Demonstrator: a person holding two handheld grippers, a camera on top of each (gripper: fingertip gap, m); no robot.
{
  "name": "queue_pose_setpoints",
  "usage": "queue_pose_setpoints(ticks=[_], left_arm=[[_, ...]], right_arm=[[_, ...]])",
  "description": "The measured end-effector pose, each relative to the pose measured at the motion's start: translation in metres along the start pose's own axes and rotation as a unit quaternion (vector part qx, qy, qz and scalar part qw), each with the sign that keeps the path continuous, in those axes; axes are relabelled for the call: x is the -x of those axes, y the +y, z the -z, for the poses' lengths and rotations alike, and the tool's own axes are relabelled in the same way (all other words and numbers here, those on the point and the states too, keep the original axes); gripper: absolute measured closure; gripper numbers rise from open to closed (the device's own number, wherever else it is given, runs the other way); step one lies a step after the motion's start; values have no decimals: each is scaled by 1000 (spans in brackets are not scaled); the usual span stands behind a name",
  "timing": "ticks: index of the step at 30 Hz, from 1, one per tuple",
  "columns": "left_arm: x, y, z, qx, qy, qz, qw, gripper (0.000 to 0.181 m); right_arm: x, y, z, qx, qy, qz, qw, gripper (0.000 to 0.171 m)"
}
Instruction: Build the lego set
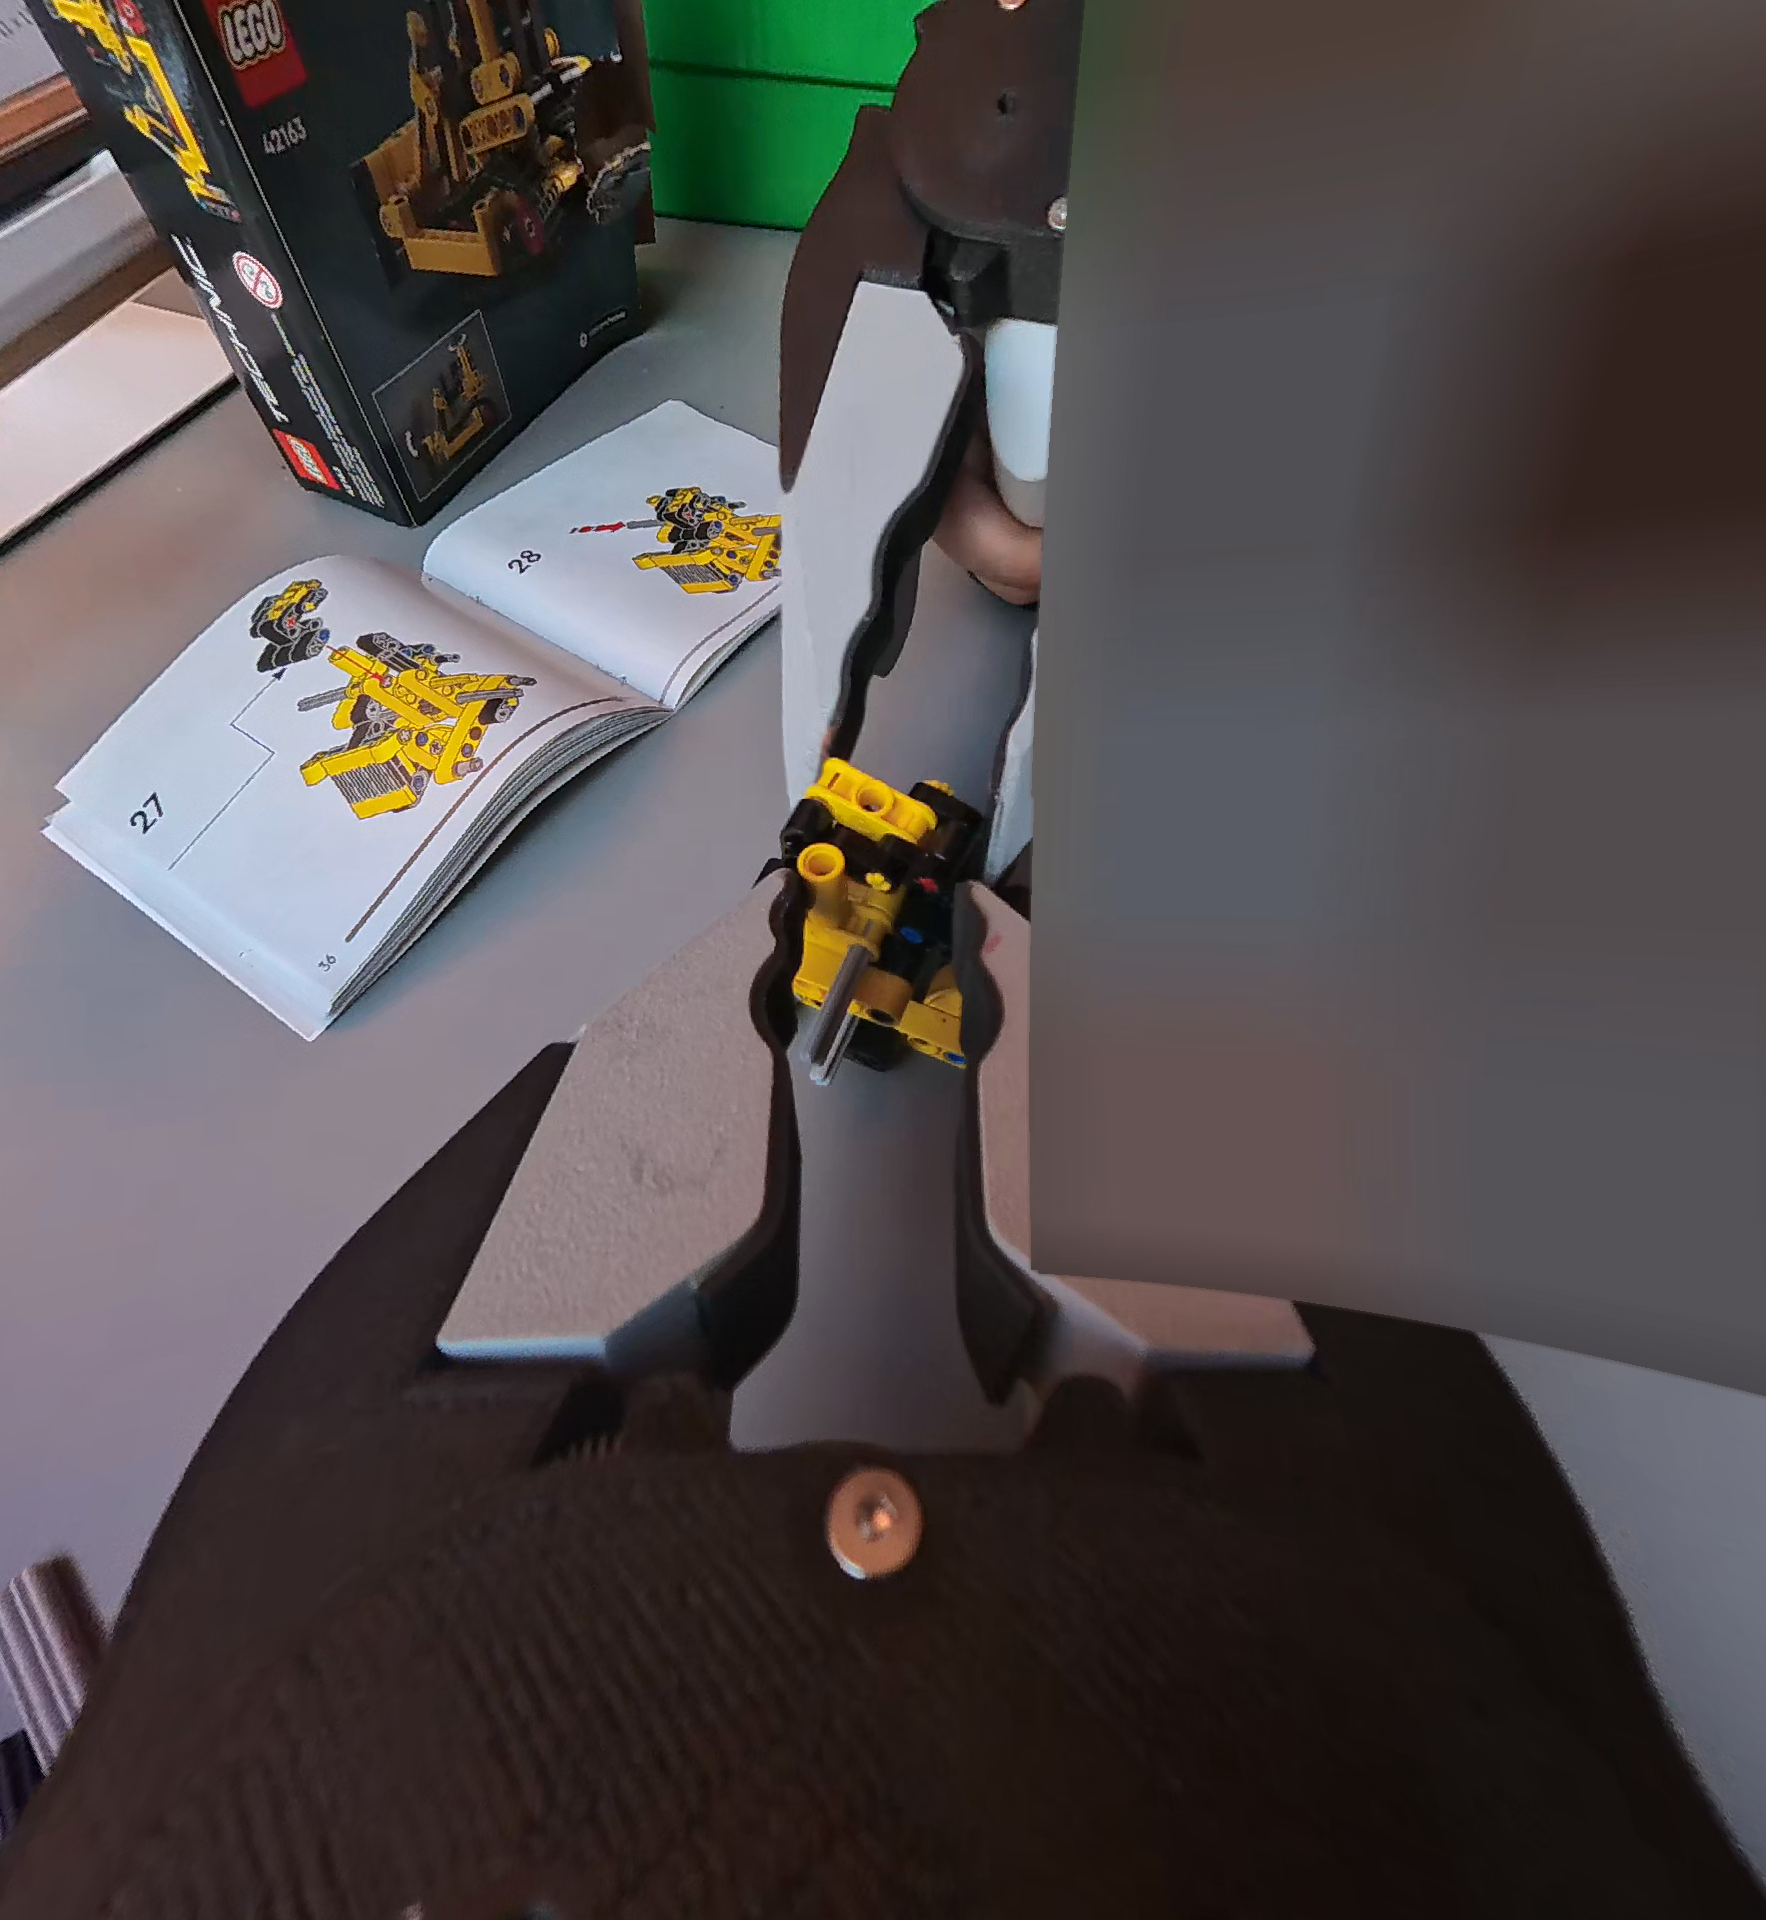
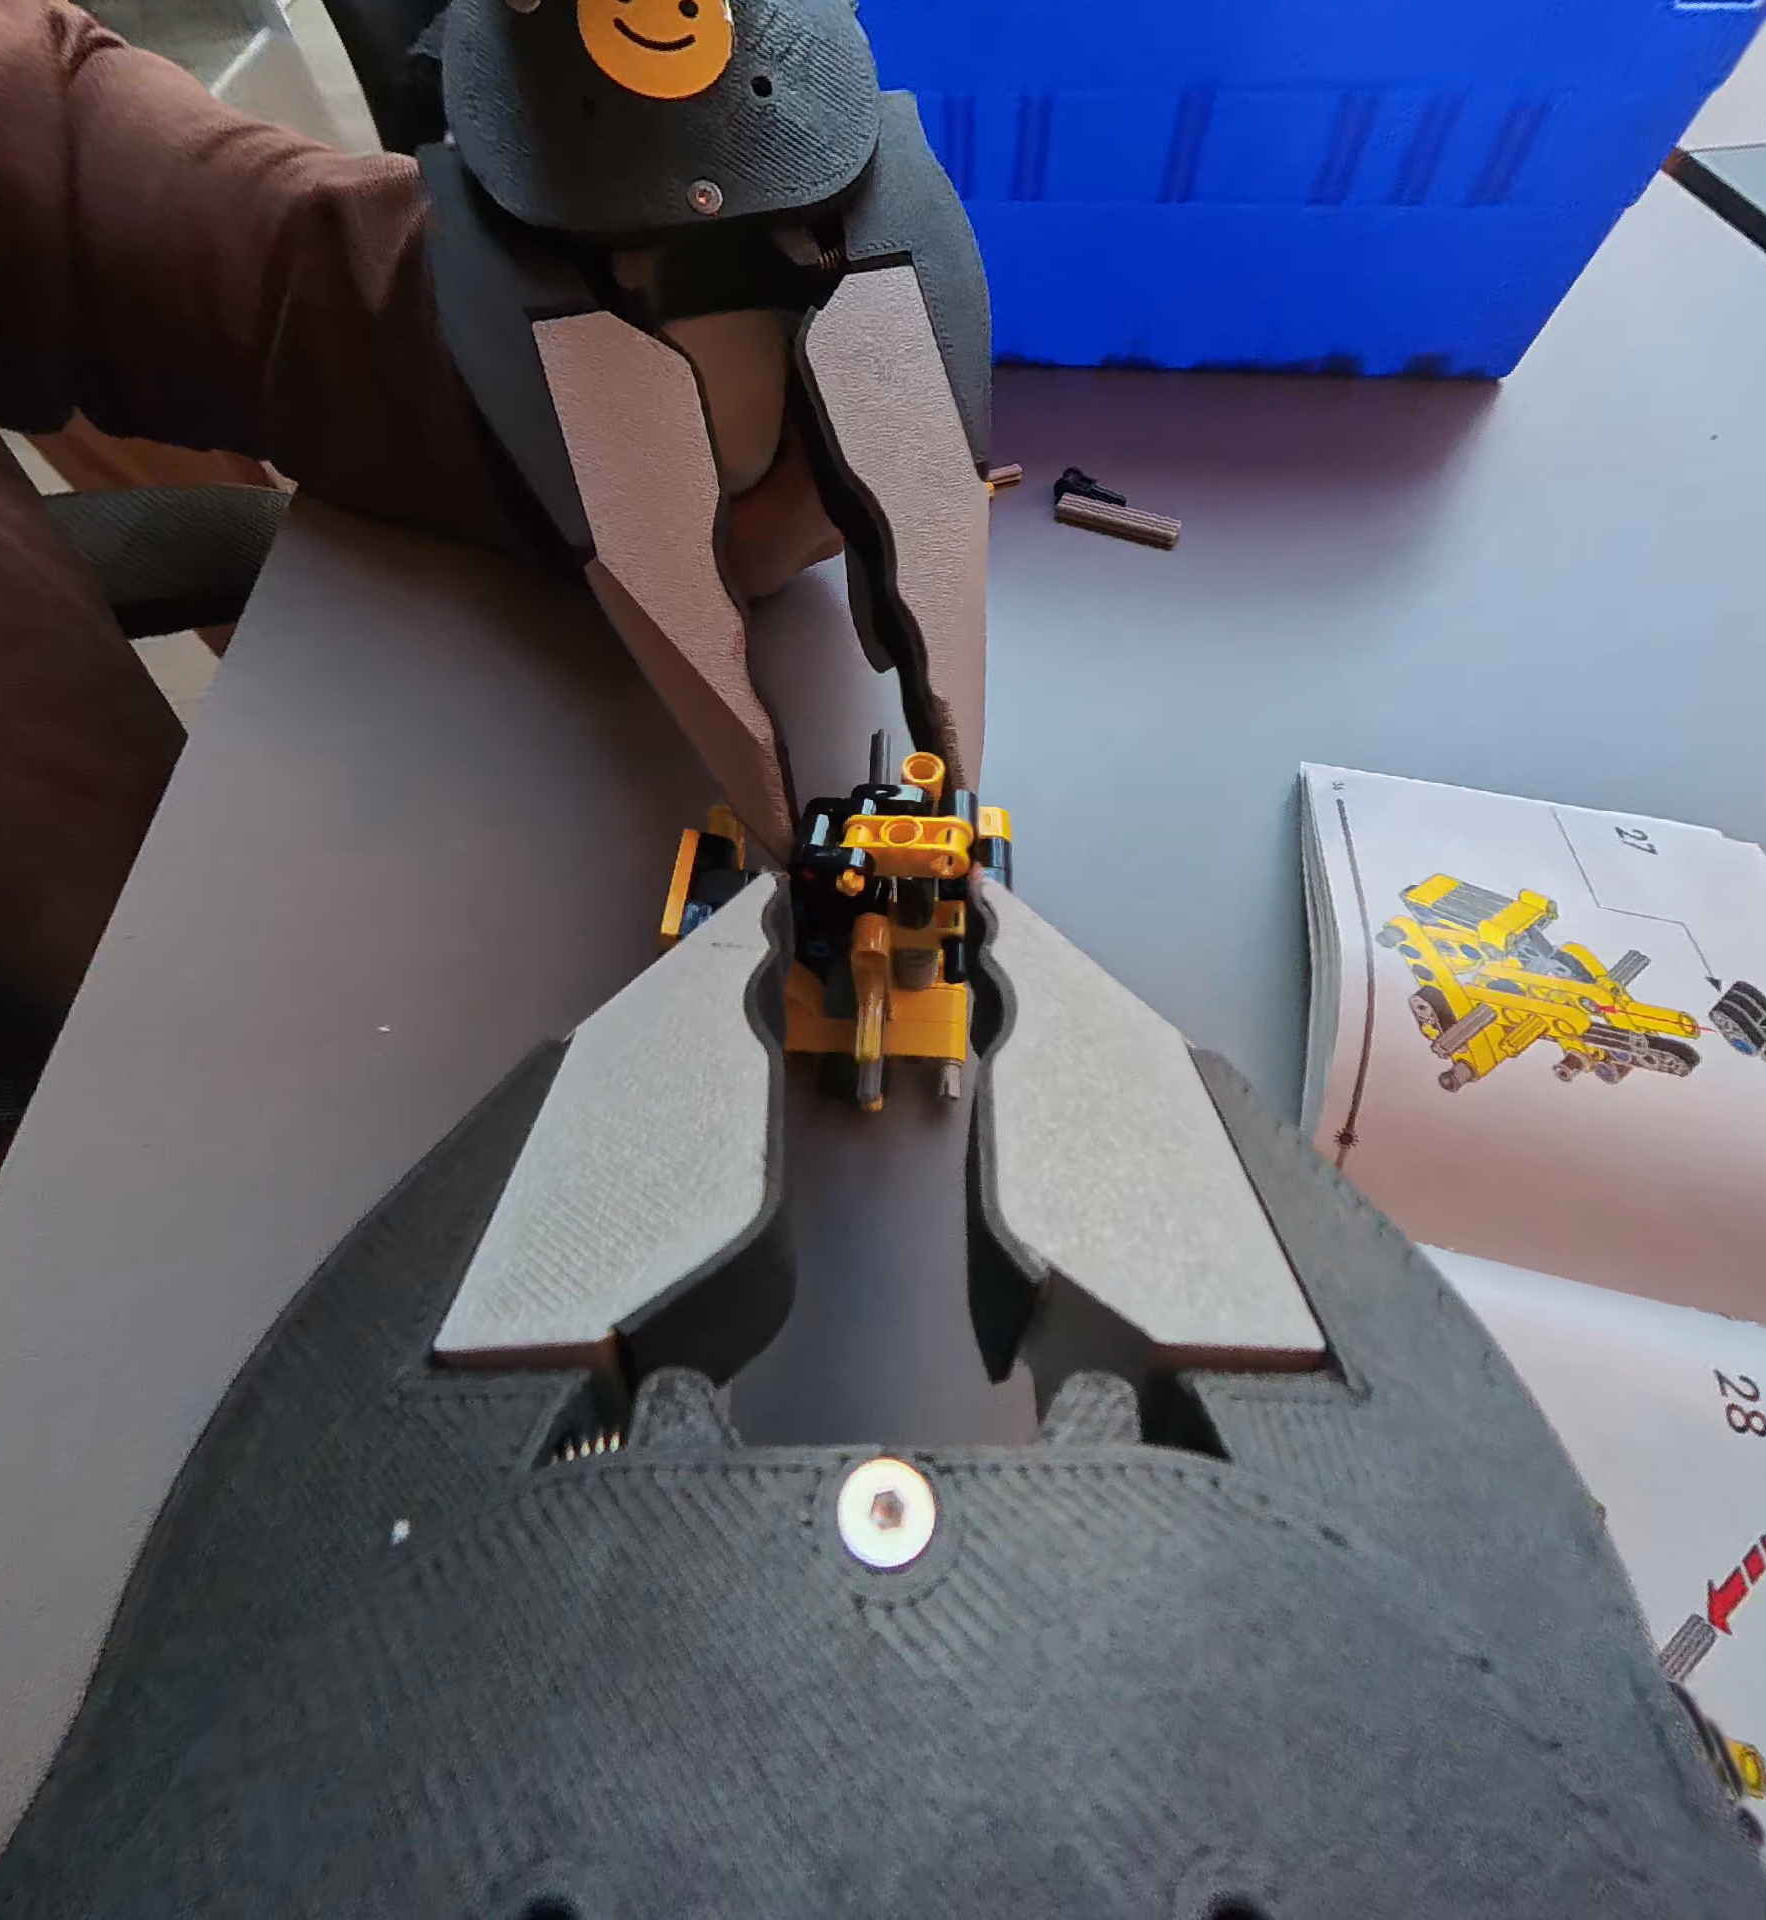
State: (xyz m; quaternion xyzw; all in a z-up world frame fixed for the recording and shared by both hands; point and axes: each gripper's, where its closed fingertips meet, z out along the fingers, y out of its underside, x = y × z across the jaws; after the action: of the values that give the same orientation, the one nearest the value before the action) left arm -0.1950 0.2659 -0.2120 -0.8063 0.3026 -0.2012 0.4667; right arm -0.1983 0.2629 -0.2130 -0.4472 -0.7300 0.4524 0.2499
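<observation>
Black printed housing with a bright centre screw fills the near edge of each wrist view, and from it two grey-faced fingers with wavy black inner edges run forward over the grey table [image 2: 1378, 644]. On the left wrist view, the left gripper [image 1: 874, 914] has its jaws drawn in to a narrow gap, and its tips press against both sides of the yellow-and-black lego assembly [image 1: 879, 925], from which a grey axle [image 1: 837, 1023] juts toward the camera. On the right wrist view, the right gripper [image 2: 884, 894] is likewise narrowed, its tips clamped on the same assembly from the opposite side, so the two grippers meet nose to nose with the model between them, just above or on the tabletop; which one I cannot tell. Right of the right gripper lies the open instruction booklet [image 2: 1585, 1091], showing coloured build drawings. Farther off sit a small grooved brown piece [image 2: 1118, 520] and a tiny black part [image 2: 1085, 484], well apart from the model. Beyond them stands a blue crate [image 2: 1274, 208]. Across the table in the left wrist view, the dark lego box [image 1: 391, 239] stands just behind the booklet, with a green box [image 1: 765, 104] behind it. A brown sleeve [image 2: 183, 260] reaches in from the left.
</observation>
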Motion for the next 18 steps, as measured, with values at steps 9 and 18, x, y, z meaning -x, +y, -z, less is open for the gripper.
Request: queue_pose_setpoints(ticks=[9, 18], left_arm=[[3, 0, 0, 2, -8, -2, 1000, 158], [3, 0, 0, 0, -11, 3, 1000, 158]], right_arm=[[-1, 2, 2, 1, -6, 8, 1000, 148], [0, 2, 2, 2, -7, 13, 1000, 149]])
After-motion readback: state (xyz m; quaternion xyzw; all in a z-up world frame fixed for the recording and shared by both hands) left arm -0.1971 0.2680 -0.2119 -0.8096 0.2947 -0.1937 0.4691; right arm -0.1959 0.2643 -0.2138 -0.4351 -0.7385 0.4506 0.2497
